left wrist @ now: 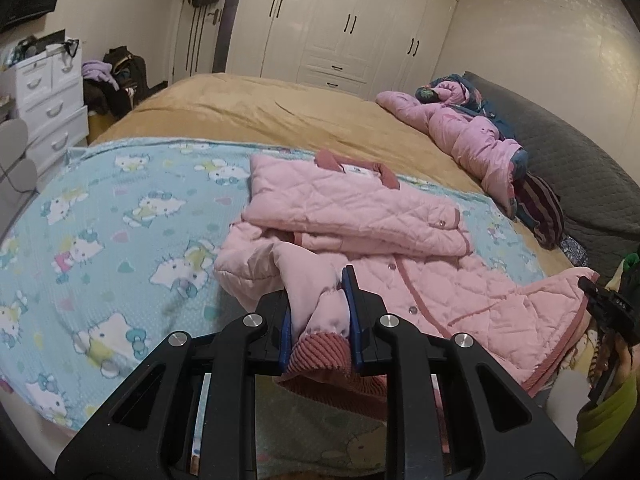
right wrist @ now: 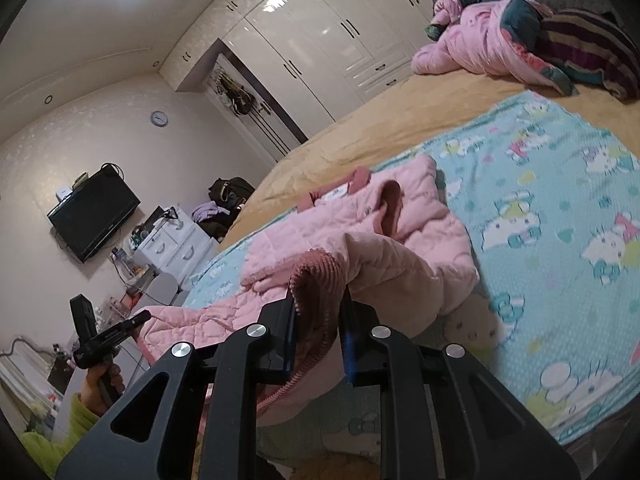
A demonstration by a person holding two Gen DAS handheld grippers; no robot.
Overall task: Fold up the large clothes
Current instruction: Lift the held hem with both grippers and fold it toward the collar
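While my left gripper (left wrist: 318, 312) is clenched on the pink quilted jacket (left wrist: 360, 216), its blue pads pinch a bunch of pale fabric and the ribbed dusty-rose cuff at the jacket's near end. My right gripper (right wrist: 318, 320) is likewise clamped on the jacket (right wrist: 360, 248), with ribbed rose trim bunched between its jaws. Both held parts are raised off the blue cat-print blanket (left wrist: 100, 220), and the quilted cloth sags between them.

I see the rest of the jacket lying on that blanket near the bed's front edge, collar toward the far side, one sleeve folded across the chest, snaps showing along the front placket. From the left wrist view, my right hand's tool sits at the right border beside the lifted hem; a lime-green sleeve (left wrist: 608, 420) shows below it.

Under the blanket lies a tan bedspread (left wrist: 280, 116). Toward the bed's far right corner sits a heap of pink padded clothing (left wrist: 464, 132) against a grey quilted headboard cover (left wrist: 572, 168).
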